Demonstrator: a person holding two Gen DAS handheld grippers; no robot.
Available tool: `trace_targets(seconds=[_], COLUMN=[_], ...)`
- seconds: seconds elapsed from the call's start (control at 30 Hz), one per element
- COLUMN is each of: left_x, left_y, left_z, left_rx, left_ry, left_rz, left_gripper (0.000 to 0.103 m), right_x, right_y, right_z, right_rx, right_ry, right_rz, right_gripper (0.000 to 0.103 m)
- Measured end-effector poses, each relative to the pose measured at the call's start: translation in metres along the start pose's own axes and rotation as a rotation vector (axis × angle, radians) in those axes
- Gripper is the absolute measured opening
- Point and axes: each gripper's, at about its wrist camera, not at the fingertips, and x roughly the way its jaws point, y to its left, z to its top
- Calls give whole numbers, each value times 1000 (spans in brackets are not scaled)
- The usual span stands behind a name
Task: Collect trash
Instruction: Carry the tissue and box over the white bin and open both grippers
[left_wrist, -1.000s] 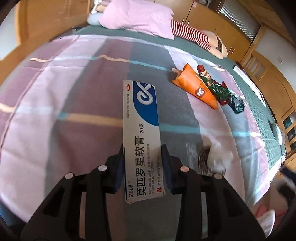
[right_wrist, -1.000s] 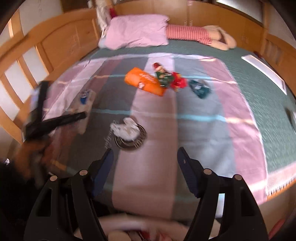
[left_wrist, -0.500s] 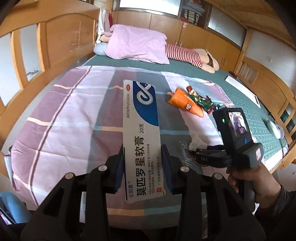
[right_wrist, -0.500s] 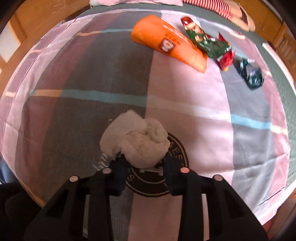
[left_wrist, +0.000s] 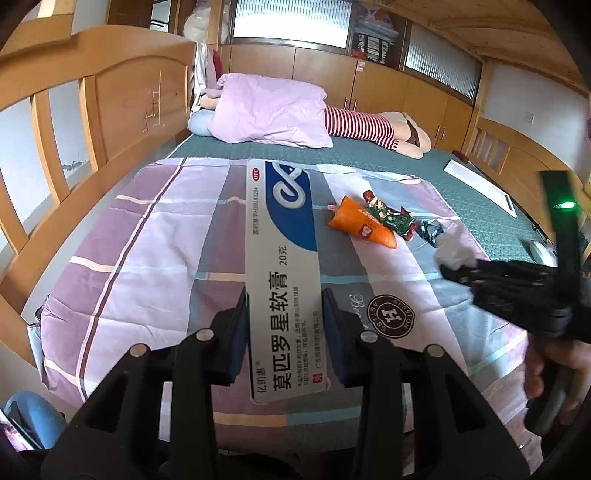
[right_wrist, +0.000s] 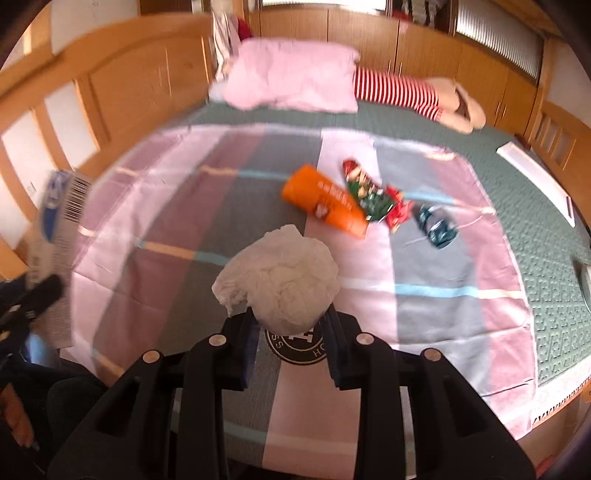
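A wooden-framed bed (left_wrist: 122, 122) carries a green quilted mattress cover (right_wrist: 546, 266) and over it a smooth checked sheet in pink, mauve and grey blocks with thin turquoise stripes (left_wrist: 147, 258); a soft pink pillow (left_wrist: 269, 110) lies at twelve o'clock. The left tool (left_wrist: 284, 325) is clamped on a long, flat white-and-blue cardboard ointment box (left_wrist: 284, 258), its pads pressing the two long edges near the box's lower end; the box's long axis runs straight ahead toward twelve o'clock, held in the air above the sheet. The right tool (right_wrist: 291, 332) pinches a crumpled white tissue ball (right_wrist: 280, 280), which bulges up and out from between its tips, clear of the bed. On the sheet, at about one o'clock from the tissue, lie a glossy orange snack packet (right_wrist: 325, 205) angled toward four o'clock, a crinkled green-and-red foil wrapper (right_wrist: 369, 195) touching it, and a small dark teal wrapper (right_wrist: 436, 225) just beside.
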Motion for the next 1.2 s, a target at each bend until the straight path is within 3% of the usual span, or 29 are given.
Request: trace_targets(seconds=[0.1,0.33,0.8,1.03,1.2], left_x=[-9,-23,-40,-64,-74], left_y=[-2,-7,-17,-36,-47], left_z=[1,0,-2,-1,-3], left_rx=[6,15,33,99,131], left_ry=[-12,-22,-32,-74,-87], left_rz=[-2,-16,-54,-24,-45], left_gripper=[38,38,38,38,38], right_x=[-28,-59,-98,-106,-129], right_y=[-3,-9,-25,-29,-36], right_z=[-2,-6,-30,-46,-61], right_rx=[11,20,18,22,4], right_ry=[-63,-120,-149,-136,-161], right_rz=[24,22,-4,-15,-9], right_gripper=[32,32,32,32,32])
